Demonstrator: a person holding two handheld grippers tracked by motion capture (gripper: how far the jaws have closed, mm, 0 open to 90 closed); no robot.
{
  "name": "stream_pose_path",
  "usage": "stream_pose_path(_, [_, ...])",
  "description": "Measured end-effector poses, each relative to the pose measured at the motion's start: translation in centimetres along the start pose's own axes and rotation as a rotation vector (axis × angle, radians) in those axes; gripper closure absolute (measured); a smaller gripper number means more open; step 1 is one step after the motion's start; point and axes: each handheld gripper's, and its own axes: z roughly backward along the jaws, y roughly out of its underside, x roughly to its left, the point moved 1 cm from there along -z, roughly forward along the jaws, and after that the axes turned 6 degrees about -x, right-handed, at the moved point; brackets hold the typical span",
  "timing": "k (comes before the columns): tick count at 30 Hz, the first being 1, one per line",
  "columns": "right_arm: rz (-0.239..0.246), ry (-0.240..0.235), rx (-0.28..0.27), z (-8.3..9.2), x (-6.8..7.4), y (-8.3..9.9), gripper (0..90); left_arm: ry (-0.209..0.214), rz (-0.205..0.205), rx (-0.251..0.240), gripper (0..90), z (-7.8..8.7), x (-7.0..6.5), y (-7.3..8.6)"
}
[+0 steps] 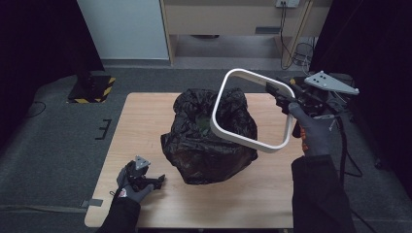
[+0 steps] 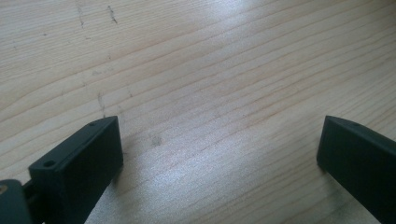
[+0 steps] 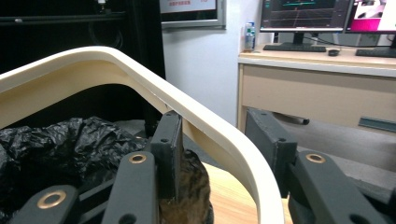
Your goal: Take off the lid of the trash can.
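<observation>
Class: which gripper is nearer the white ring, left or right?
Right. The right gripper grips the white ring at its far-right side; the left gripper rests on the table, well apart.

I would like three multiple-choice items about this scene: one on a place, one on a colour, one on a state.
1. Where is the left gripper?
A. low over the near left part of the table
B. inside the black bag
C. on the floor

2. What colour is the ring frame?
A. red
B. white
C. blue

3. How is the right gripper now?
A. empty, fingers wide apart
B. holding the ring frame in the air
C. lying on the table

Answers:
1 A: the high view shows it above the table at the near left, away from the black bag.
2 B: the rim looks white or cream in both the high view and the right gripper view.
3 B: its fingers sit on either side of the frame rim, and the frame hangs tilted above the bag.
</observation>
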Motion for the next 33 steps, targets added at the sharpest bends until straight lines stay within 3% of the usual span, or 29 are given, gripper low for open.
stream_pose_path(22, [-0.008,0.103,-0.032,5.8,-3.9,1.8,57.4,-0.003,0.003,0.002,0.0,0.0,0.0,0.0])
stream_pose_path(33, [-0.006,0.114,-0.021,8.1,-5.0,4.0,57.3,-0.004,0.003,0.004,0.0,0.0,0.0,0.0])
